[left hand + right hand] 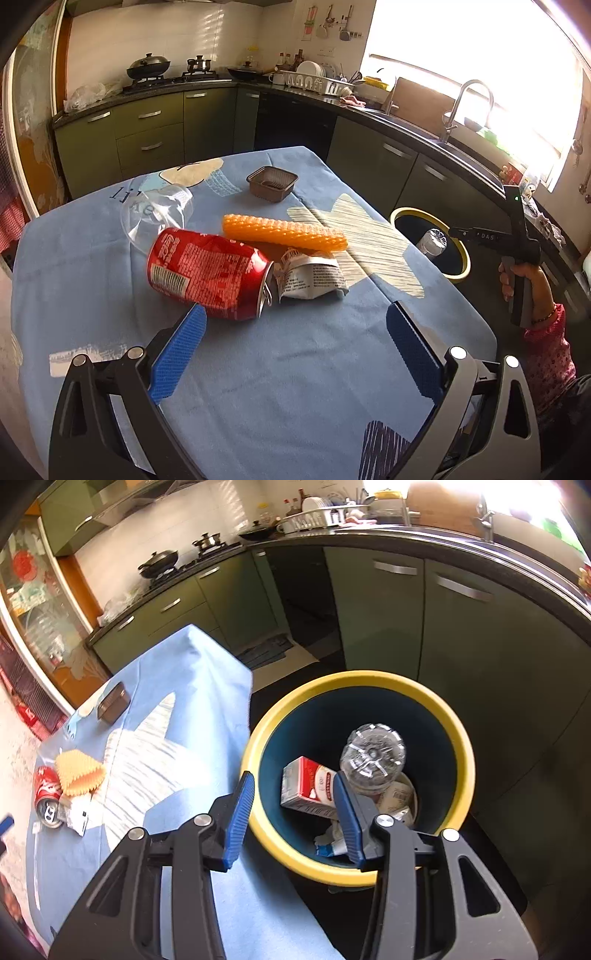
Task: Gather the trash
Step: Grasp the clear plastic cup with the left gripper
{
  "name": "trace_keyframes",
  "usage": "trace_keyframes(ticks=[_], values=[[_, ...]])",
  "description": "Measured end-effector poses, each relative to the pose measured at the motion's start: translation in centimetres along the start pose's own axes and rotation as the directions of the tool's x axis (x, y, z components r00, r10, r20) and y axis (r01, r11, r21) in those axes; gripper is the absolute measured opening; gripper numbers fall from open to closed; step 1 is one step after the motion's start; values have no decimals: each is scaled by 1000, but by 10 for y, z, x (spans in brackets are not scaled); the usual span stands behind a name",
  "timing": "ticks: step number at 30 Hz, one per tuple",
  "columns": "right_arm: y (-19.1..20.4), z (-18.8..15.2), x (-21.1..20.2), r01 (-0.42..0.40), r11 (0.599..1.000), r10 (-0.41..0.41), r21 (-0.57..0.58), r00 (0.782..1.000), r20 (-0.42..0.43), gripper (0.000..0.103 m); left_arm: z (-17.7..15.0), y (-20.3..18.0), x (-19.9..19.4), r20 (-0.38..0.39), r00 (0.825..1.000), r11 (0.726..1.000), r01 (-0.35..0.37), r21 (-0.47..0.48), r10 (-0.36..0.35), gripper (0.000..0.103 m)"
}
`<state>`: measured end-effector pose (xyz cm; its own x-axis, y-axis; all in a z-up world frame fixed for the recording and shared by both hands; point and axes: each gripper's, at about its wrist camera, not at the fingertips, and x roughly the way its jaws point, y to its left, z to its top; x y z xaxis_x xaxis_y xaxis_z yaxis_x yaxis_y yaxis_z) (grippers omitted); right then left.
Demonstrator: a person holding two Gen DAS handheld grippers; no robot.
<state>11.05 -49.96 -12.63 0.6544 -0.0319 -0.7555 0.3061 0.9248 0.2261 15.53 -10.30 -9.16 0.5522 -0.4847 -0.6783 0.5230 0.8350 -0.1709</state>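
Dented red drink can (208, 273) lying on the blue-clothed table (303, 354), crumpled printed paper (314, 277) touching it, ridged orange plastic piece (284, 232) just behind, left tongs (295, 332) wide apart and empty above the cloth, right tongs (293, 812) parted and empty over the yellow-rimmed dark bin (458, 746), clear plastic bottle (373, 757) and red-and-white carton (306, 786) inside

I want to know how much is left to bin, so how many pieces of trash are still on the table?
5: clear plastic cup at the left, red can beside it, orange roll, crumpled paper by the can's mouth, brown tray at the far end. Smaller scraps may be hidden.
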Motion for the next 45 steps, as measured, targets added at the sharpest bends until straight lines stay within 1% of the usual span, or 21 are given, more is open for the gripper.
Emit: trace_keyframes(ticks=[2, 6, 8, 11, 15, 18, 22, 24, 30, 34, 35, 38, 40, 41, 43, 45], values=[[3, -1, 1, -5, 1000, 5, -4, 1000, -3, 42, 13, 7, 2, -7, 1000, 1000, 10, 8, -10, 97], [6, -3, 2, -15, 1000, 15, -8, 1000, -9, 42, 53, 34, 10, -30, 999, 998, -24, 52, 25, 97], [9, -5, 1, -19, 1000, 19, -8, 1000, -10, 42, 76, 53, 22, -55, 998, 997, -36, 65, 39, 97], [14, -7, 1, -27, 1000, 27, -6, 1000, -11, 42, 106, 94, 48, -105, 993, 999, -49, 14, 51, 97], [21, -9, 1, -37, 999, 37, -10, 999, -13, 42, 121, 143, 85, -163, 984, 994, -78, -71, 66, 97], [27, -8, 1, -33, 999, 32, -22, 999, -19, 43, 120, 168, 109, -201, 978, 989, -89, -118, 64, 97], [32, -6, 3, -33, 999, 32, -37, 999, -29, 43, 113, 185, 131, -242, 969, 982, -6, -190, -41, 97], [35, -6, 4, -38, 999, 37, -39, 999, -31, 43, 107, 183, 135, -251, 965, 978, 20, -207, -73, 97], [43, -8, 12, -60, 997, 57, -53, 997, -53, 44, 91, 175, 139, -267, 959, 971, 35, -236, -99, 97], [47, -9, 15, -71, 996, 68, -61, 996, -62, 44, 78, 177, 149, -291, 950, 960, 31, -277, -115, 97], [48, -10, 15, -72, 995, 68, -64, 996, -63, 44, 76, 178, 150, -291, 949, 958, 32, -285, -118, 97], [48, -11, 15, -73, 995, 69, -66, 996, -65, 44, 74, 181, 148, -267, 957, 953, 33, -301, -118, 96], [48, -11, 14, -72, 995, 68, -64, 996, -63, 44, 75, 183, 148, -256, 959, 949, 35, -314, -121, 88], [47, -11, 13, -72, 995, 69, -62, 996, -61, 44, 75, 184, 148, -255, 960, 949, 33, -314, -117, 77], [46, -11, 12, -73, 995, 70, -62, 996, -59, 44, 76, 185, 148, -252, 959, 946, 40, -321, -127, 77], [46, -11, 12, -75, 995, 71, -61, 996, -57, 44, 76, 184, 147, -252, 961, 950, 33, -311, -116, 77]])
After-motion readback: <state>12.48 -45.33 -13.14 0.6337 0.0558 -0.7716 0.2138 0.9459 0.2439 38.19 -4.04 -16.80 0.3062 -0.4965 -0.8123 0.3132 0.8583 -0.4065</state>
